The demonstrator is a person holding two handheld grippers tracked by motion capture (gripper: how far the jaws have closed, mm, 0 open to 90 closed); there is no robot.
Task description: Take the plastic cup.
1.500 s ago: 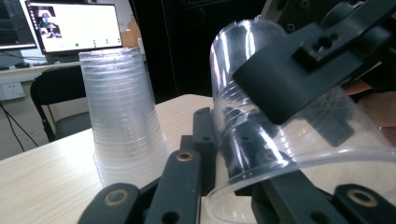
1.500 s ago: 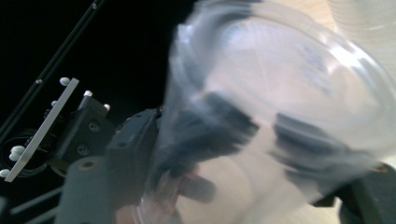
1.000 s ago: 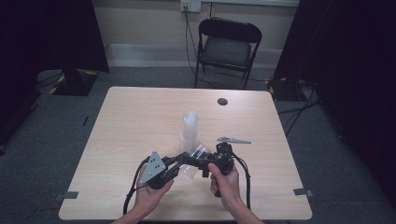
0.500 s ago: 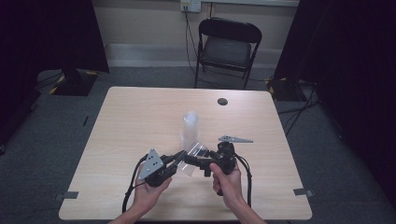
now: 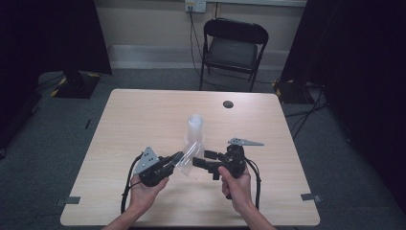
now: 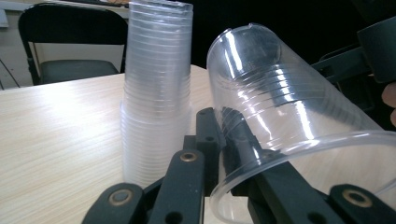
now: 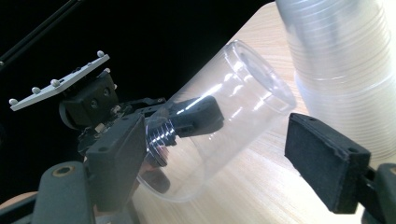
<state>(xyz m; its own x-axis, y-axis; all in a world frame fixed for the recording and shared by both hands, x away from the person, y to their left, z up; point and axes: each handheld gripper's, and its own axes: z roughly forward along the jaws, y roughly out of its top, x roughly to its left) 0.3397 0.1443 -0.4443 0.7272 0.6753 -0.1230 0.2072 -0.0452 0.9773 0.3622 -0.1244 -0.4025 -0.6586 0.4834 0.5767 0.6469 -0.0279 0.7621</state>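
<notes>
- While the left gripper (image 5: 176, 158) holds a single clear plastic cup (image 5: 187, 155) off the table (image 5: 143, 115), one of its jaws sits inside the cup and the other outside, clamped on the wall near the rim; the left gripper view shows that rim (image 6: 299, 154) pinched between the black jaws.
- That cup (image 7: 219, 116) lies tilted on its side, open mouth toward the left gripper, closed base pointing toward the stack of cups (image 5: 195, 128); it hangs low over the near middle of the table, between the two grippers.
- Right gripper (image 5: 203, 161) faces the cup from the other side; its jaws stand spread wide, one pad at each edge of the right gripper view, the cup between them and touched by neither as far as can be seen.
- Stack of cups (image 6: 156, 93) stands upright on the table just beyond the held cup, near the centre.
- A small dark round object (image 5: 228, 104) lies on the far side of the table, well apart from the stack; a black folding chair (image 5: 233, 45) stands beyond the far edge.
- Each hand grips its tool from below: left hand (image 5: 143, 189); right hand (image 5: 235, 184).
</notes>
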